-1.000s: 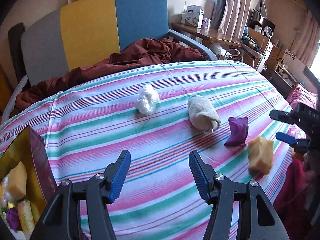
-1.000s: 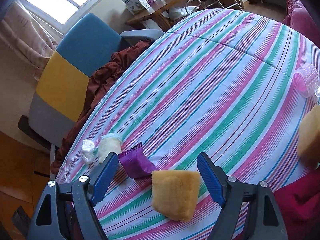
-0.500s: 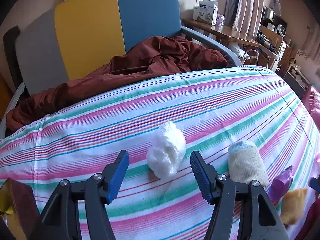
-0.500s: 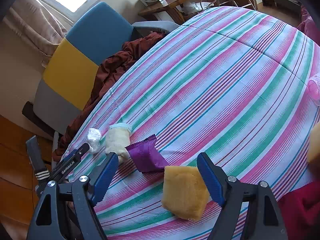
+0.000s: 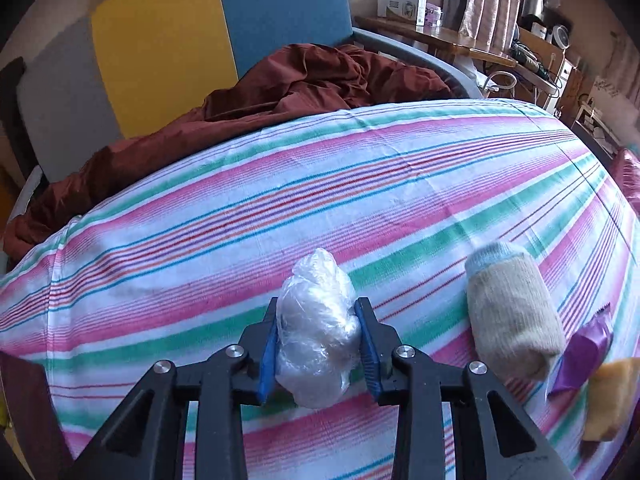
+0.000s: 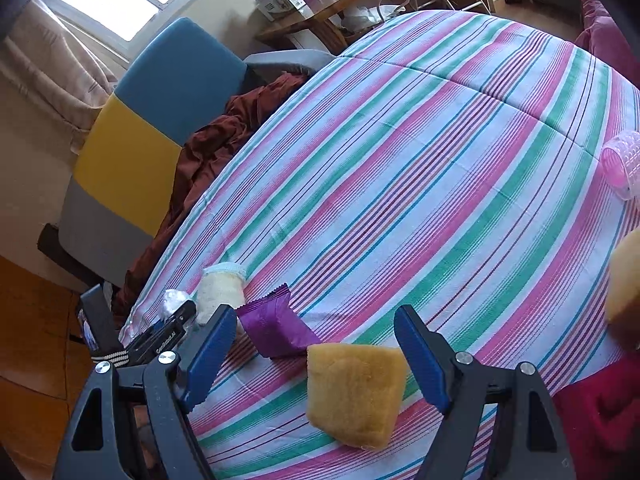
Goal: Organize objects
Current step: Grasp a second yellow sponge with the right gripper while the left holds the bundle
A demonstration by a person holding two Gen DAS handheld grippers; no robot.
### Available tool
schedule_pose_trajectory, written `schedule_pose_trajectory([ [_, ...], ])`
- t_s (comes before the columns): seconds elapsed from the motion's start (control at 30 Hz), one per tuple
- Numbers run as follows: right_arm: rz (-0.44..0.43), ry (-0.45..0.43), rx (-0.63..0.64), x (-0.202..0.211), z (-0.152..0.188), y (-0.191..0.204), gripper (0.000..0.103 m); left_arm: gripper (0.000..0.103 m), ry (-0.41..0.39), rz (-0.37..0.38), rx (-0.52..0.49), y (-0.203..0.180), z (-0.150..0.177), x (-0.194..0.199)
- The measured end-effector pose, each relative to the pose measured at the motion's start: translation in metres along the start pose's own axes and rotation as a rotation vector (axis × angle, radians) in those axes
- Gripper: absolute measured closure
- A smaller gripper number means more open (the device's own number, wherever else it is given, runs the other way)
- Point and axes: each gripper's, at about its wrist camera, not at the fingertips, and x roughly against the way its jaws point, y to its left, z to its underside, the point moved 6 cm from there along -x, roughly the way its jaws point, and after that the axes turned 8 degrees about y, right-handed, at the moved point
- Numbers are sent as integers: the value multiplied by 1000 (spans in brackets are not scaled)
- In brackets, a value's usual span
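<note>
A: Left wrist view, lower centre: what is the left gripper [image 5: 318,342] doing?

B: Its jaws are closing, and the blue pads [image 5: 267,354] are pressing on both sides of a crumpled clear plastic bag [image 5: 318,332], which is lying on the striped tabletop [image 5: 360,184]. A rolled beige sock [image 5: 512,312] is lying just to the right of it, then a purple wrapper [image 5: 584,354] and a yellow sponge [image 5: 610,396] at the lower right edge.

A: And the right gripper [image 6: 316,354] in the right wrist view?

B: Its jaws are standing spread wide, pinching nothing. The yellow sponge [image 6: 354,392] is lying between them at the lower centre, untouched. A pink hair roller [image 6: 622,162] is sitting at the right edge.
</note>
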Motion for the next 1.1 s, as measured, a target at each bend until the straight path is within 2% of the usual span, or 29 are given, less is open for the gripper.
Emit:
schedule_pose_trajectory([
  [0.17,56,89,28,-19,7,3,21,68,32,-7,41,6,28,14],
  [0.3,138,147,82,-34,14,5,17,68,51,-7,56,5,48,24],
  [0.4,189,163,113,-40,18,7,17,68,44,-5,62,4,63,35],
  [0.5,205,208,79,-47,22,-2,17,68,34,0,59,1,76,46],
  [0.63,237,208,98,-49,23,-1,18,68,2,22,54,-2,93,69],
  [0.67,252,209,111,-50,24,0,20,68,-10,24,49,-4,96,75],
  [0.73,324,201,138,-51,25,1,44,68,-41,33,36,-7,102,91],
  [0.9,309,191,158,-50,26,6,49,68,-122,45,31,-3,119,129],
  [1.1,335,173,128,-46,25,-1,49,68,-145,46,82,23,145,150],
])
